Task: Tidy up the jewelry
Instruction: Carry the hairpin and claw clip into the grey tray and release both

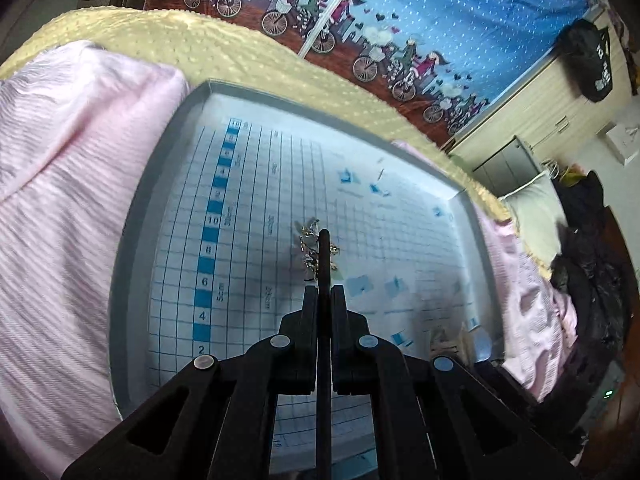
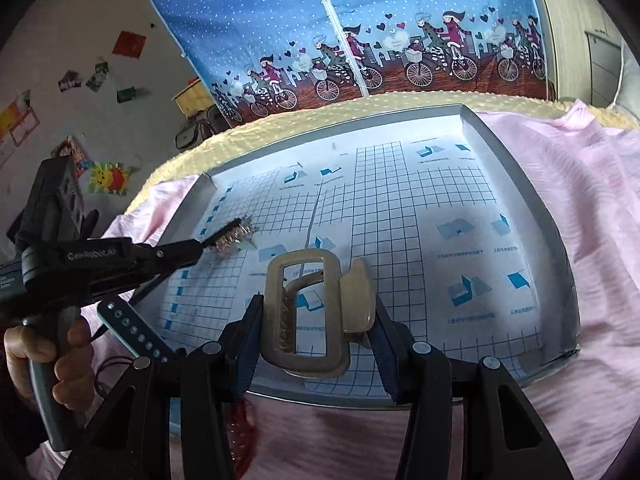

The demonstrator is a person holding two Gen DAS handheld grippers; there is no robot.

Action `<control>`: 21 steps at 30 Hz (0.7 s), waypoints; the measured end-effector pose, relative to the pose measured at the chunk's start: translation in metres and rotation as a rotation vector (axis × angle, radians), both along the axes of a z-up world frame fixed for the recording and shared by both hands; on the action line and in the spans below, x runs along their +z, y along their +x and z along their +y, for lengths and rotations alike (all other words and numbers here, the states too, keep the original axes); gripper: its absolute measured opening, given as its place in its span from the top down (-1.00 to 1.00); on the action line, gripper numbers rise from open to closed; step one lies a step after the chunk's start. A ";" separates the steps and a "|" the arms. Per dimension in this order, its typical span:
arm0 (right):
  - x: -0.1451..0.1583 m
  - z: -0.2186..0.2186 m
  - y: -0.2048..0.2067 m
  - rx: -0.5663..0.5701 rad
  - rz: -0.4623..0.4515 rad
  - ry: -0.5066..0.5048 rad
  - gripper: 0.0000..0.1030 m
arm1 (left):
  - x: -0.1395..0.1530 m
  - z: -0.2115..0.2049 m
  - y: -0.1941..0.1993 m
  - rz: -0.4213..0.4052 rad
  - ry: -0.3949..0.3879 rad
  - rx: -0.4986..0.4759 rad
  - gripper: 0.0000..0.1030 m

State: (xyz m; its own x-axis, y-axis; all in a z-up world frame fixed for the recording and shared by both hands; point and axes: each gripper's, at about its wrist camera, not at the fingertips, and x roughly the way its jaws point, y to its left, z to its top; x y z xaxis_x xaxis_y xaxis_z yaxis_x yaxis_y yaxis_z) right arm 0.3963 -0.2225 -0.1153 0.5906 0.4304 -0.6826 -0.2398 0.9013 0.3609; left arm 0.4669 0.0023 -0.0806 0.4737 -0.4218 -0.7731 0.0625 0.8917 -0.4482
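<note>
The left claw [image 1: 324, 240] has its two fingers pressed fully together, tips down among a small tangle of gold and silver jewelry [image 1: 310, 246] that lies on the gridded paper lining the grey tray [image 1: 132, 248]; whether any strand is actually pinched between the fingers cannot be told, since the thin dark tips cover the middle of the tangle. From the right wrist view the same left claw [image 2: 236, 229] reaches in from the left side, held by a hand [image 2: 48, 354] on its grip, and the jewelry [image 2: 236, 240] sits just under and beside its tips, near the tray's left wall. The right claw [image 2: 316, 320] stands wide apart with a beige hair clip [image 2: 310, 312] clamped between its fingers, the clip's rectangular open frame facing the camera and its hinged wing to the right; it is held over the near edge of the tray [image 2: 516, 176]. The tray rests on a pink ribbed cloth [image 2: 560, 208] spread on a bed, with a pale yellow dotted blanket [image 1: 192, 48] behind it and a blue printed curtain [image 2: 400, 12] beyond
</note>
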 end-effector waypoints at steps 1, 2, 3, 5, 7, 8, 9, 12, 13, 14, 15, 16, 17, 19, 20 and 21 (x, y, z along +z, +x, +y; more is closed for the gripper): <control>0.000 0.001 0.000 0.000 -0.001 -0.004 0.08 | -0.001 -0.001 -0.002 -0.007 0.011 -0.006 0.95; 0.000 0.002 0.001 -0.001 -0.002 -0.011 0.08 | -0.001 -0.002 -0.004 -0.010 0.028 -0.010 0.95; 0.000 0.002 0.001 -0.002 -0.004 -0.018 0.08 | 0.000 -0.005 -0.006 -0.011 0.044 -0.011 0.95; 0.002 0.002 0.001 -0.002 -0.008 -0.030 0.06 | 0.002 -0.007 -0.011 -0.009 0.063 -0.019 0.93; 0.003 0.002 0.000 -0.001 -0.009 -0.029 -0.02 | 0.004 -0.006 -0.014 0.009 0.073 -0.022 0.93; 0.004 0.002 -0.001 -0.004 -0.013 -0.034 -0.12 | 0.007 -0.005 -0.017 0.017 0.071 -0.016 0.93; 0.006 0.001 -0.002 -0.011 -0.019 -0.042 -0.16 | 0.010 -0.002 -0.021 0.014 0.057 -0.010 0.92; 0.017 -0.002 -0.011 -0.033 -0.056 -0.061 -0.32 | 0.025 0.007 -0.039 -0.035 0.020 0.030 0.55; 0.021 -0.003 -0.015 -0.040 -0.072 -0.066 -0.38 | 0.031 0.010 -0.047 -0.064 0.021 0.047 0.34; 0.027 -0.004 -0.021 -0.049 -0.095 -0.070 -0.50 | 0.038 0.012 -0.056 -0.095 0.029 0.067 -0.08; 0.033 -0.005 -0.028 -0.054 -0.117 -0.072 -0.59 | 0.044 0.014 -0.066 -0.133 0.038 0.089 -0.31; 0.039 -0.007 -0.035 -0.057 -0.138 -0.074 -0.64 | 0.054 0.017 -0.080 -0.189 0.043 0.111 -0.38; 0.045 -0.008 -0.044 -0.061 -0.159 -0.078 -0.76 | 0.060 0.018 -0.090 -0.222 0.044 0.119 -0.38; 0.056 -0.009 -0.059 -0.070 -0.202 -0.086 -0.96 | 0.073 0.018 -0.111 -0.268 0.070 0.129 -0.38; 0.063 -0.010 -0.069 -0.074 -0.234 -0.088 -1.00 | 0.077 0.017 -0.119 -0.281 0.089 0.129 -0.38; 0.070 -0.009 -0.078 -0.073 -0.266 -0.089 -1.00 | 0.082 0.015 -0.128 -0.296 0.111 0.129 -0.38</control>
